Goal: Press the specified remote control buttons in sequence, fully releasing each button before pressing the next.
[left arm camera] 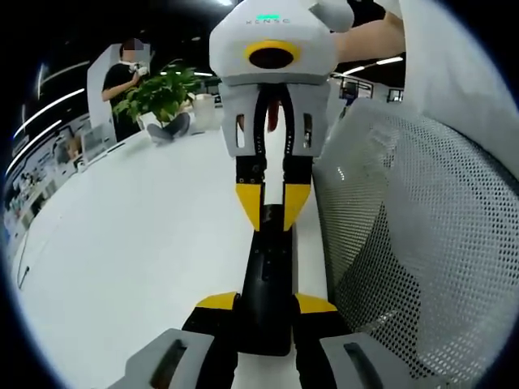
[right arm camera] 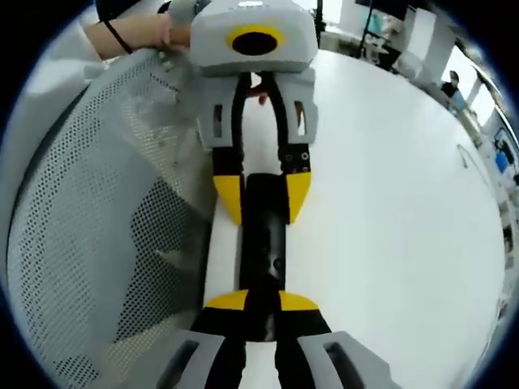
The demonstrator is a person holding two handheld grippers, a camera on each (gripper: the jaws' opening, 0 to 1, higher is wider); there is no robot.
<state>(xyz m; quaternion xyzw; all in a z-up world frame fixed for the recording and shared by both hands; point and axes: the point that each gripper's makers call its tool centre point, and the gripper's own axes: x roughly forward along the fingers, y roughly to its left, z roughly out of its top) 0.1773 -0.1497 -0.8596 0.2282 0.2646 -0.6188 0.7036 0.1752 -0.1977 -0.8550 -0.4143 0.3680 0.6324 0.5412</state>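
Yellow-tipped jaws of our left hand-held gripper (left arm camera: 265,304) rise from the bottom of the left gripper view and clench the near end of the black remote control (left arm camera: 268,275), which lies lengthwise along the edge of the white counter (left arm camera: 138,243). At its far end we see our right hand-held gripper (left arm camera: 272,207) facing us, its yellow tips closed on either side of the remote.

From the right gripper view we get the same grasp mirrored: the right hand-held gripper (right arm camera: 259,301) clamps one end of the remote control (right arm camera: 266,235), and the left hand-held gripper (right arm camera: 261,198) grips the other end, so both hold the same thing between them. We cannot make out the buttons clearly; a small round mark shows on the remote's top face.

A white mesh chair back (left arm camera: 413,243) stands just beside the counter edge and crowds the remote on one side; it takes up much of the right gripper view too (right arm camera: 89,227). A person's hand (right arm camera: 166,32) with a dark band at the wrist holds the far gripper there.

Farther off on the counter stands a leafy potted plant (left arm camera: 162,93), and behind it a person (left arm camera: 122,77) in dark clothes. Ceiling strip lights glow in the dim room beyond.
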